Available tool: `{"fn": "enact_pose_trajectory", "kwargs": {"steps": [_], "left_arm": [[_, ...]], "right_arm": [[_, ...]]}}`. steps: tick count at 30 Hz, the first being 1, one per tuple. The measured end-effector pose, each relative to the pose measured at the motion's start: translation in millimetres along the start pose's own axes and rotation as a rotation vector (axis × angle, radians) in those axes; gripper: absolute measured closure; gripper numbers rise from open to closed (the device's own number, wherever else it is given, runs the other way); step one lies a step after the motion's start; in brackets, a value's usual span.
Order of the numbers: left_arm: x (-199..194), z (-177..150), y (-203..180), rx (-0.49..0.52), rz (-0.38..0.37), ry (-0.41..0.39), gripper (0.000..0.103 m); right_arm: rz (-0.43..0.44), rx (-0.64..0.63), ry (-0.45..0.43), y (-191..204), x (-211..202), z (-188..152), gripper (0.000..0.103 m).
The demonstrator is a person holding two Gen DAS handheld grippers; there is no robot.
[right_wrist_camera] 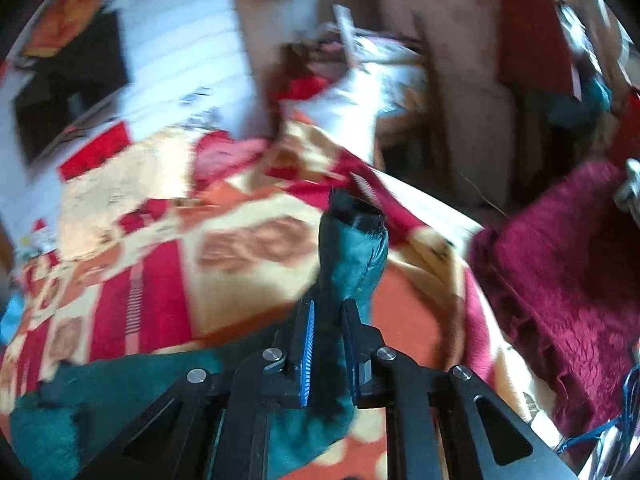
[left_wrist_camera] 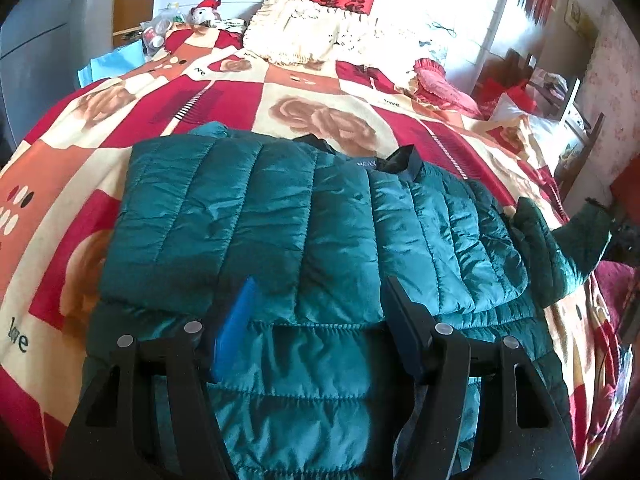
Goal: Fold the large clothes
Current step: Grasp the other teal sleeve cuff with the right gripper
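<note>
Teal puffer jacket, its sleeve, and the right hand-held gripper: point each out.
teal puffer jacket (left_wrist_camera: 256,208): left wrist view, on the quilted folded panel.
sleeve (right_wrist_camera: 352,256): right wrist view, on teal fabric below the black cuff.
right hand-held gripper (right_wrist_camera: 329,320): right wrist view, midway between fingertips, shut on the sleeve.

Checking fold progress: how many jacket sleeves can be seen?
2. One sleeve lies folded across the teal jacket body; the other sleeve is clamped in the right gripper, lifted above the bedspread.
</note>
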State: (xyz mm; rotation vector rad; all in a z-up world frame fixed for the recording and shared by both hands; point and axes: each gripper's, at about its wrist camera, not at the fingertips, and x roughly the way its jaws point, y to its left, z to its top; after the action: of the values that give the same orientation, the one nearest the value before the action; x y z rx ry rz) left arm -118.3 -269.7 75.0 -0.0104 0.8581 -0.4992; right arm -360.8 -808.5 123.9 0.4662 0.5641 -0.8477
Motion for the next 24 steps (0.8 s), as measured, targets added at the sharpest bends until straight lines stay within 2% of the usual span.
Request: {"fn": "enact_pose_trajectory", "kwargs": {"steps": [5,8,10,13,17,18,22,24], "left_arm": [[-7.6,0.1,14.0,-0.029,-0.001,0.003,0.038],[-12.8,-2.5,21.1,-0.035,-0.013,0.006,0.038],[-16.4,-3.8,24.3,-0.024,-0.001,-0.003,0.038],[-18.3,-4.6,30.9,-0.041,-0.001,-0.002,0.038],[-16.5,-3.8,35.7,-0.080,-0.022,0.004,0.038],[-15.8,-3.6,35.4,-0.083,-0.023,0.004,0.038],[-7.1,-4.2,30.1,-0.092,-0.034,0.027,0.038],[-2.9,-5.8,25.4,-0.084,-0.037,0.036,0.038]], "right_arm": [[0.194,-0.095,0.008,60.2,-41.5,-4.7,0.094],[0.218,-0.171,0.004,86.5,-54.6,-13.7,0.094],[0.224,-0.175,0.036,89.8,-52.0,-19.1,0.094],[0.197,-0.093,0.091,66.6,-39.3,-24.1,0.094],[0.096,0.056,0.183,9.7,-4.7,-30.6,0.092],[0.098,0.107,0.208,-4.8,2.4,-32.8,0.089],[0.109,0.386,0.289,-70.0,34.8,-56.0,0.059],[0.115,0.456,0.289,-85.7,43.1,-61.9,0.059]]}}
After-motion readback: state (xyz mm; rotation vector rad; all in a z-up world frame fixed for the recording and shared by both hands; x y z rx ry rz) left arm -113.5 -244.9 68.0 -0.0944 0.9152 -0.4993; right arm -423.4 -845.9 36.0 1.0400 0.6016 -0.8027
